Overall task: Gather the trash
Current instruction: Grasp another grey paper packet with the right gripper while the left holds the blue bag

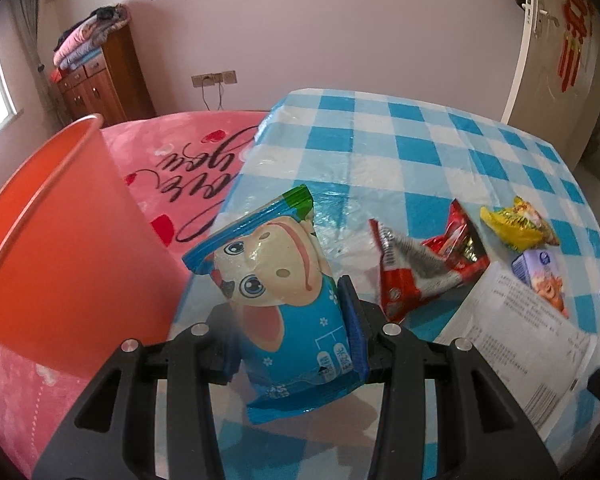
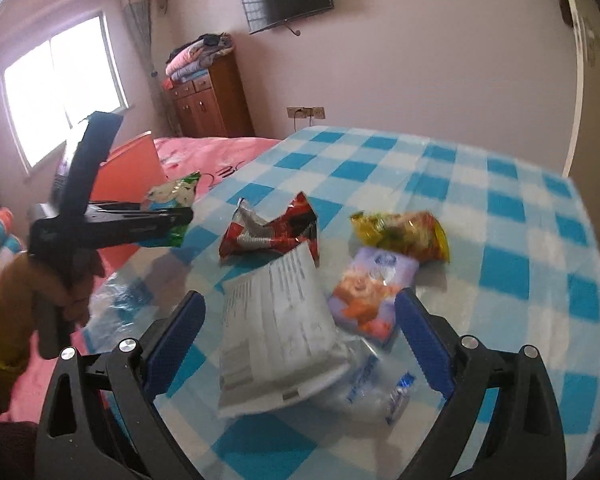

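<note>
The left gripper (image 1: 288, 320) is clamped tight on a blue snack bag with a cartoon puppy (image 1: 276, 280) on it, holding it up off the checkered tablecloth (image 1: 420, 140), right by the table's left edge. Just to the left of it there's the orange bin (image 1: 60, 240), sitting by the pink bedspread (image 1: 172, 148), bag not in it yet.

From the right wrist view, the right gripper (image 2: 300, 344) has its jaws spread wide, nothing pinched. Between its blue pads (image 2: 424, 344) lies a white packet with printed text (image 2: 276, 328), partly on top of some clear plastic wrap (image 2: 364, 384). Just past that is a purple snack packet (image 2: 368, 292), then a yellow crumpled wrapper (image 2: 404, 232) behind it, and a red torn wrapper (image 2: 268, 232) off to the left of those. All four still sit on the table. You can also see the person's sleeve (image 2: 4, 320) in a mustard colour at the left.
</note>
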`<move>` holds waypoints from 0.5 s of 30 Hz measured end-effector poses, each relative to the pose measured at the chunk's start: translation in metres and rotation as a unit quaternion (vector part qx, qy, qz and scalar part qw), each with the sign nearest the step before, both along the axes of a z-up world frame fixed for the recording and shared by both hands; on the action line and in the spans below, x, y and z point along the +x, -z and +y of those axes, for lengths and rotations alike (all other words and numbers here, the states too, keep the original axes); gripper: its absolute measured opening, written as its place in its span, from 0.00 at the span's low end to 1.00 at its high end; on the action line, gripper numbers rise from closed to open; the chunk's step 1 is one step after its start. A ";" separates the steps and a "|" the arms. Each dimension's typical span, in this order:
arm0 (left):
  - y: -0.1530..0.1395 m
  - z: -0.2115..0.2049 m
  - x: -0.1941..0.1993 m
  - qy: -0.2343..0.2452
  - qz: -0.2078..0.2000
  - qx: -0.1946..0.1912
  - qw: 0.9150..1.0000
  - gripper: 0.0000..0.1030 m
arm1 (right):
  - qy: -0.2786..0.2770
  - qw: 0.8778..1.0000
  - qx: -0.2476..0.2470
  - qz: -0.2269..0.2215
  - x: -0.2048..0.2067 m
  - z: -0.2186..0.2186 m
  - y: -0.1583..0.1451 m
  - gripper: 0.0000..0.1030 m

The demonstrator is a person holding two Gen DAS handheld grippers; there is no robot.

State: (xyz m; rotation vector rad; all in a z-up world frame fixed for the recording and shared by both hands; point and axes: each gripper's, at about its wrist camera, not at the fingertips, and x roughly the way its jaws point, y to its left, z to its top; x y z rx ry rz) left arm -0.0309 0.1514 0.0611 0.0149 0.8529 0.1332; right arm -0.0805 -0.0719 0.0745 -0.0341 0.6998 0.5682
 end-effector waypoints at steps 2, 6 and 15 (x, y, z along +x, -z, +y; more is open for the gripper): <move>-0.001 0.002 -0.006 0.001 -0.005 0.004 1.000 0.43 | -0.008 1.000 -0.030 -0.003 0.001 0.020 0.004 0.92; 0.000 0.002 -0.014 0.002 -0.010 0.017 1.000 0.43 | -0.006 0.994 -0.104 -0.018 0.000 0.054 0.021 0.92; 0.007 0.009 -0.028 0.011 -0.006 0.011 1.000 0.43 | 0.004 0.983 -0.184 -0.016 0.015 0.080 0.049 0.92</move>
